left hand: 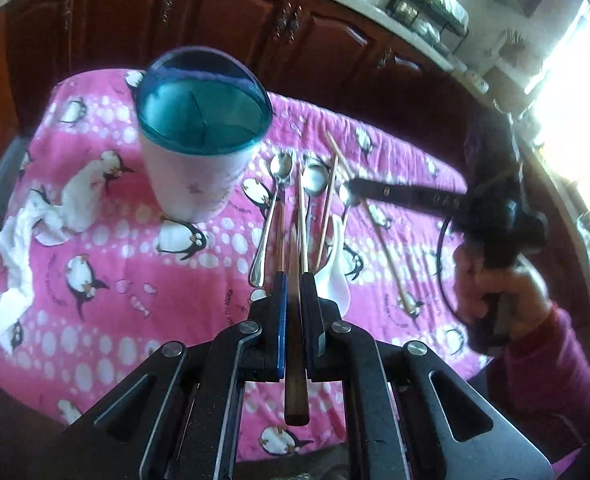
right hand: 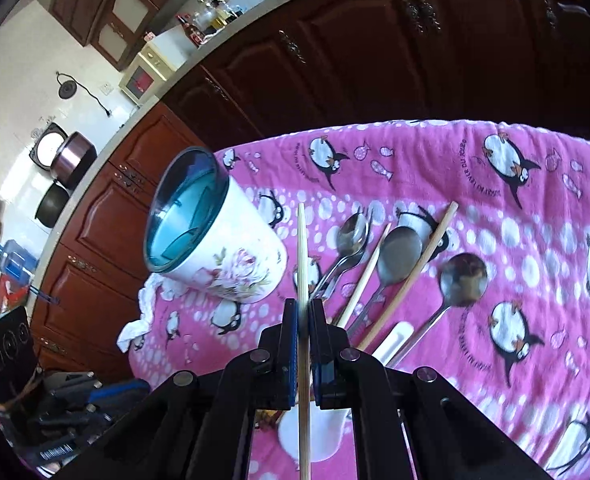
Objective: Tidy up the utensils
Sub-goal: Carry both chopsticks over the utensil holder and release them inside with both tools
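My left gripper (left hand: 293, 278) is shut on a dark brown chopstick (left hand: 295, 360) that runs between the pads, its thin tip pointing forward over the utensils. My right gripper (right hand: 303, 304) is shut on a pale wooden chopstick (right hand: 302, 248) that points toward the floral cup (right hand: 231, 264). The cup (left hand: 195, 184) has a teal rim and stands upright on the cloth, left of the utensil pile. On the cloth lie three metal spoons (right hand: 351, 236) (right hand: 399, 252) (right hand: 463, 280), a white ceramic spoon (right hand: 391, 340) and two pale chopsticks (right hand: 365, 272) (right hand: 415, 272). The left wrist view shows the right gripper (left hand: 353, 186) over the spoons, held by a hand (left hand: 495, 292).
A pink penguin-print cloth (left hand: 95, 340) covers the table. A crumpled white rag (left hand: 35, 232) lies at its left side, beside the cup. Dark wooden cabinets (left hand: 215, 20) stand just behind the table's far edge. Black gear (right hand: 67, 392) sits low at the left.
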Action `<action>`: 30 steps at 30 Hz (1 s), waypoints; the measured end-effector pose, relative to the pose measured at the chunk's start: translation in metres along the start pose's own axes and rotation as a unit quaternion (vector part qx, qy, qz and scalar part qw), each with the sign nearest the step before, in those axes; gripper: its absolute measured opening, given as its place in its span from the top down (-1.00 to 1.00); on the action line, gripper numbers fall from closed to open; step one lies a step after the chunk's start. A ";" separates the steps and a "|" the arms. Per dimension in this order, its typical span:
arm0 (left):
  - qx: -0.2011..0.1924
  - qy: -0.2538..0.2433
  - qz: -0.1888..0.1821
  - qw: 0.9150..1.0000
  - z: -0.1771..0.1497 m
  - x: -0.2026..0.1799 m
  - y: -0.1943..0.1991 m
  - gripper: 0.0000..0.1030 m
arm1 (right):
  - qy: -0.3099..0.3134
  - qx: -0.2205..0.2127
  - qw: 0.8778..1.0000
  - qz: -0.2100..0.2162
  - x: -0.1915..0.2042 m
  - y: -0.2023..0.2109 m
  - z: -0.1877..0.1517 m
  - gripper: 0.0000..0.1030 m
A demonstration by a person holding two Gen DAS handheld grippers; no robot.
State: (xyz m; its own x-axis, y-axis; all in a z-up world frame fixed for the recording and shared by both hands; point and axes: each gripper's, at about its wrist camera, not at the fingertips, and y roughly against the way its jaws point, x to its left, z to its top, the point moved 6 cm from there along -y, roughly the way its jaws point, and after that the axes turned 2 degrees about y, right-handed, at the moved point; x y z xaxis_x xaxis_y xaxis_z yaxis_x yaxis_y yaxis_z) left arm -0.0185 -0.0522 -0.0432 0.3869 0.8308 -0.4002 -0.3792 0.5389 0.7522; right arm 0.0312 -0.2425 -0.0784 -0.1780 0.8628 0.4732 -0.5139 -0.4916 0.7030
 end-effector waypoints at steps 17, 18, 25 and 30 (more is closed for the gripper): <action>-0.050 0.006 0.007 0.999 0.034 0.005 0.063 0.90 | 0.015 -0.031 0.999 0.033 0.036 0.020 0.006 0.91; -0.053 0.006 0.006 0.999 0.037 0.005 0.065 0.90 | 0.017 -0.035 0.999 0.037 0.039 0.023 0.009 0.91; -0.076 -0.004 0.004 0.997 0.069 0.004 0.091 0.90 | 0.034 -0.072 0.995 0.062 0.068 0.035 0.042 0.91; -0.113 -0.022 0.023 0.993 0.104 0.006 0.121 0.90 | 0.048 -0.121 0.989 0.074 0.092 0.035 0.080 0.91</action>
State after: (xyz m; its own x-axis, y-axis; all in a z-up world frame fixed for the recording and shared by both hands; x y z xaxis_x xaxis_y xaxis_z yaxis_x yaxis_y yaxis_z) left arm 0.0254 0.0038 0.1001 0.3995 0.8506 -0.3418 -0.5734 0.5228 0.6308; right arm 0.0642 -0.1898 0.0320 -0.3399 0.7961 0.5008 -0.6595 -0.5813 0.4765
